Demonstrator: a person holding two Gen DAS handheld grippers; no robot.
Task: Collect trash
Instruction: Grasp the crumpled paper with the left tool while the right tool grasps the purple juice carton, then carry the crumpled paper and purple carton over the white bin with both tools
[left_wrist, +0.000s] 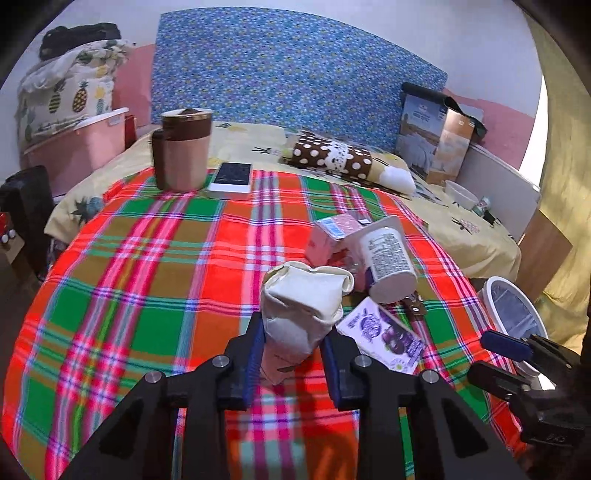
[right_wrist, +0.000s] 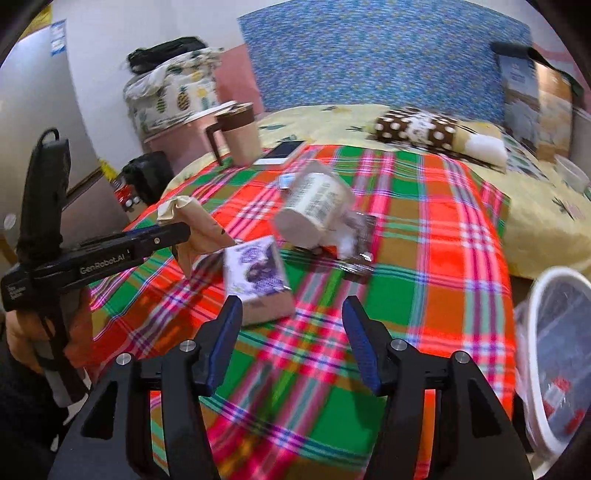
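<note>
Cream crumpled carton (left_wrist: 301, 310) sits clamped in the left claw (left_wrist: 293, 354); right claw (right_wrist: 291, 343) gapes empty.

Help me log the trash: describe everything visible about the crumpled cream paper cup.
The crumpled paper cup is cream-coloured, its rim crushed and folded inward. It looks like thin paper, tan lower down. It stands tilted between the left tool pads, which press its sides, over the plaid cloth, beside a purple carton.

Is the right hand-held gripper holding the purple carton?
No: the right hand-held gripper stands open over the plaid cloth, and the purple carton lies untouched just ahead of it.
</note>
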